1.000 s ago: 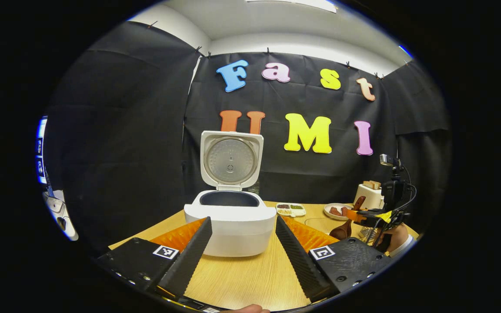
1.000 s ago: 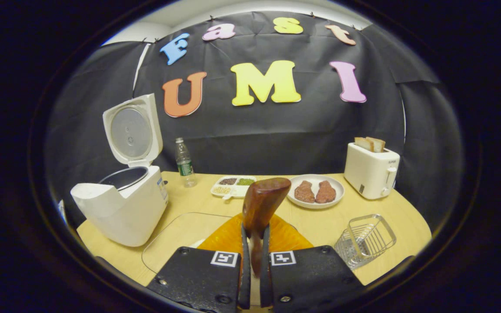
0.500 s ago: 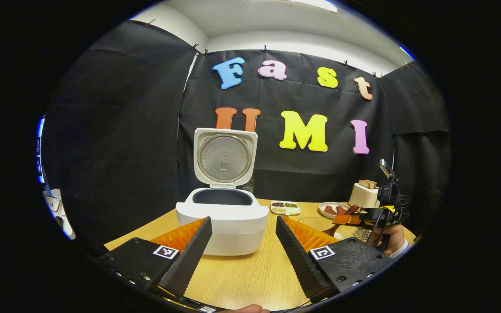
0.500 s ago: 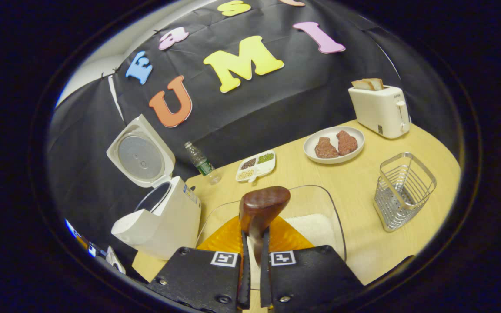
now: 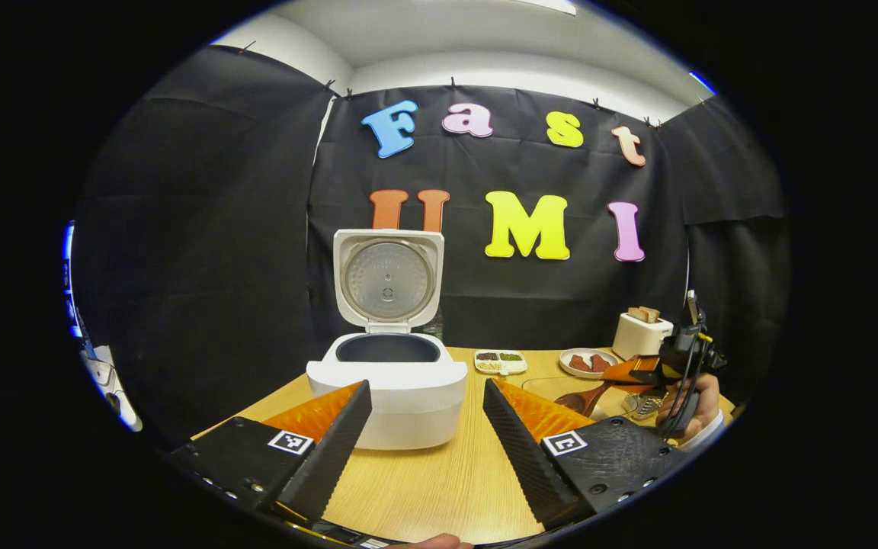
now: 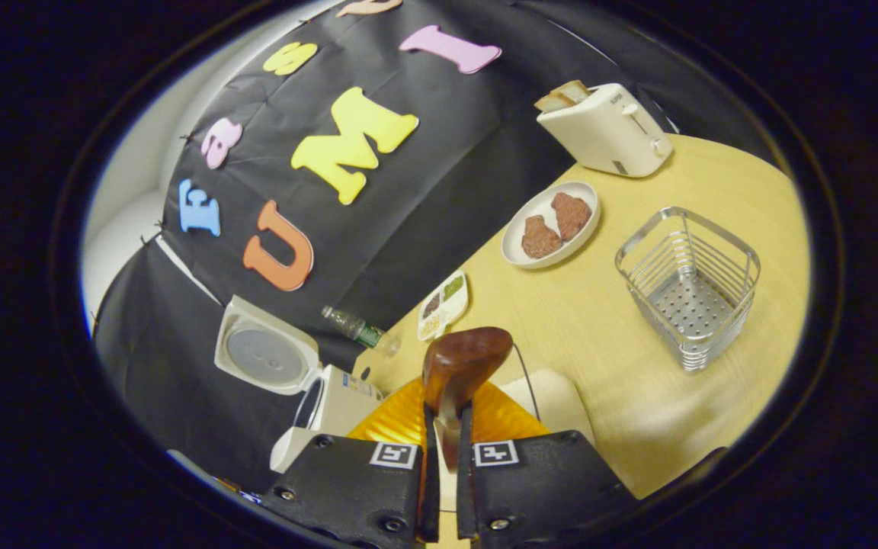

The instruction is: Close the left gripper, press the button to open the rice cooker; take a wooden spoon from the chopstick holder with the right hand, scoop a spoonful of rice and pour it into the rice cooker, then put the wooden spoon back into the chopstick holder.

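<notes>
Wooden spoon (image 6: pixel 458 366) is clamped in right hand-held gripper (image 6: pixel 443 488), bowl fwd, chopstick holder (image 6: pixel 689 286) off to its right. Left hand-held gripper (image 5: pixel 424 438) is held open w/ rice cooker (image 5: pixel 387 381) lid up ahead.

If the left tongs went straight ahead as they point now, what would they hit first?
Most likely the rice cooker: its white body sits on the table framed between the open left tongs, lid up. How far ahead it is can't be judged.
</notes>
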A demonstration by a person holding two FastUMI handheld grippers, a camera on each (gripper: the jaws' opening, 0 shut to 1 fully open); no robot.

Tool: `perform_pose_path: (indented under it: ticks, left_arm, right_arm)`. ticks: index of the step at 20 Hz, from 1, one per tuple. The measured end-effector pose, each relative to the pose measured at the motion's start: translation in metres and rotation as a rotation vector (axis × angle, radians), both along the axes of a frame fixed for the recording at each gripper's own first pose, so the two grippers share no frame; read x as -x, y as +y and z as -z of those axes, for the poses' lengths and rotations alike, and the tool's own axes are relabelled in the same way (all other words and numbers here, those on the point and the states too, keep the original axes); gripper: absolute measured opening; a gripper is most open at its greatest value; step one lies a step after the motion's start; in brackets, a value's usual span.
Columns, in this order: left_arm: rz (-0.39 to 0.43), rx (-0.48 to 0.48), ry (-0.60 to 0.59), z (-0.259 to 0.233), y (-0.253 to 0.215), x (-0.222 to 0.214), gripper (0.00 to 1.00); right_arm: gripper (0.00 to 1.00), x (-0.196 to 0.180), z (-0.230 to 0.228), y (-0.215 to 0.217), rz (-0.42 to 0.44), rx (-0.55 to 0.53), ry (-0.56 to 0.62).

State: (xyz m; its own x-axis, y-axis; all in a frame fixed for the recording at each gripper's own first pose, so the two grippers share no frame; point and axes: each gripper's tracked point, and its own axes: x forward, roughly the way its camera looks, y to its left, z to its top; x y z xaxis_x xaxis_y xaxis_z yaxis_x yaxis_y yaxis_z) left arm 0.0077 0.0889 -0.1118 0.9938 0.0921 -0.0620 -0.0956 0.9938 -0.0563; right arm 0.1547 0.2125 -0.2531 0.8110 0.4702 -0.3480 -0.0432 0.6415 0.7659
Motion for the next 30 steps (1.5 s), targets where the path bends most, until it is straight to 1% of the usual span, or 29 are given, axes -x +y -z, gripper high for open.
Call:
perform_pose_path:
  ticks: [1, 2, 5, 8, 10, 12, 15, 17, 18, 21, 26, 30]
  left_arm:
    - [0.004, -0.001, 0.002, 0.000, -0.003, 0.000, 0.94]
    - [0.007, -0.002, 0.006, 0.001, -0.003, -0.001, 0.94]
    - [0.014, -0.010, 0.006, 0.002, -0.005, 0.000, 0.94]
    - [0.015, -0.003, -0.008, 0.002, -0.003, 0.004, 0.94]
    - [0.014, 0.010, -0.009, 0.005, 0.000, 0.008, 0.94]
    - [0.006, 0.018, -0.013, 0.004, 0.006, 0.012, 0.94]
    - [-0.009, 0.036, -0.013, 0.008, 0.014, 0.021, 0.94]
    - [0.005, 0.070, -0.001, 0.013, 0.009, 0.026, 0.94]
    - [0.017, 0.070, 0.004, 0.015, 0.007, 0.027, 0.94]
    - [-0.019, 0.028, -0.013, 0.010, 0.022, 0.037, 0.94]
    - [-0.013, 0.041, -0.042, -0.002, 0.026, 0.051, 0.94]
    - [-0.024, 0.036, -0.060, -0.011, 0.033, 0.064, 0.94]
  right_arm:
    - [0.19, -0.001, -0.006, -0.005, 0.013, -0.033, -0.003]
    - [0.14, -0.002, -0.010, -0.010, 0.026, -0.072, -0.001]
    - [0.13, -0.004, -0.023, -0.026, 0.062, -0.169, 0.003]
    - [0.13, -0.005, -0.032, -0.036, 0.091, -0.224, 0.005]
    - [0.14, -0.003, -0.043, -0.034, 0.087, -0.280, 0.018]
    - [0.13, -0.001, -0.053, -0.026, 0.065, -0.346, 0.044]
    - [0.13, -0.002, -0.067, -0.002, 0.015, -0.407, 0.073]
    - [0.13, 0.003, -0.079, 0.022, -0.037, -0.405, 0.078]
    - [0.13, 0.005, -0.087, 0.034, -0.057, -0.404, 0.075]
    - [0.13, 0.007, -0.111, 0.070, -0.107, -0.400, 0.044]
    - [0.13, -0.002, -0.137, 0.131, -0.140, -0.374, 0.012]
    - [0.13, -0.012, -0.157, 0.192, -0.191, -0.377, 0.013]
